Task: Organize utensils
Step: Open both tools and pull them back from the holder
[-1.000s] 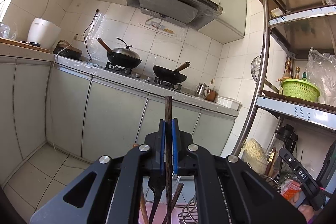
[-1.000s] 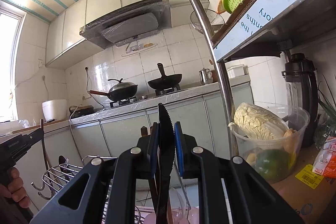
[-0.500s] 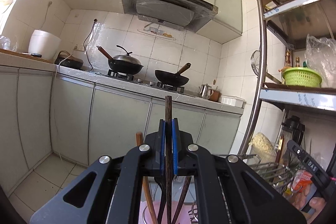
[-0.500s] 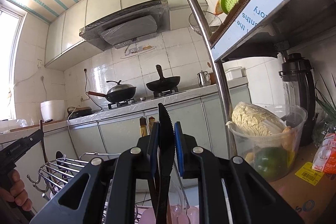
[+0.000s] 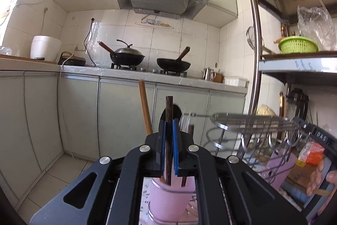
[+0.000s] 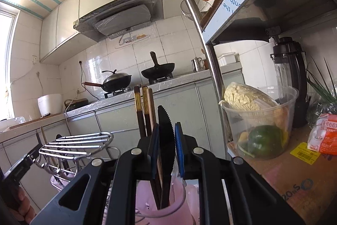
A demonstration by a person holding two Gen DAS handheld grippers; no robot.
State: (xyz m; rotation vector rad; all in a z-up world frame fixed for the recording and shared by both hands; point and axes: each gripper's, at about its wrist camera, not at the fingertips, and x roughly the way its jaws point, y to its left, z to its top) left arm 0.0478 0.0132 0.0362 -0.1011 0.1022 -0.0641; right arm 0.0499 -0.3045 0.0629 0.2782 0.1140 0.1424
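Observation:
In the left wrist view my left gripper (image 5: 169,130) is shut on a dark wooden chopstick (image 5: 169,107), held upright with its lower end inside a pink holder cup (image 5: 168,197). A brown wooden utensil (image 5: 145,107) and clear plastic forks (image 5: 185,119) also stand in that cup. In the right wrist view my right gripper (image 6: 166,136) has its pads slightly apart around a black serrated knife (image 6: 165,132), whose lower end stands in a pink holder cup (image 6: 162,204) beside several chopsticks (image 6: 143,107).
A chrome wire rack (image 5: 252,121) with hooks stands between the cups; it also shows in the right wrist view (image 6: 78,144). A metal shelf post (image 6: 210,69), a clear tub of vegetables (image 6: 261,119), a blender (image 6: 290,77) and a cardboard-covered shelf (image 6: 294,174) lie right.
Both grippers have come down with their utensils; the pink cups and wire rack have risen into view. The right pads now stand a little apart from the knife.

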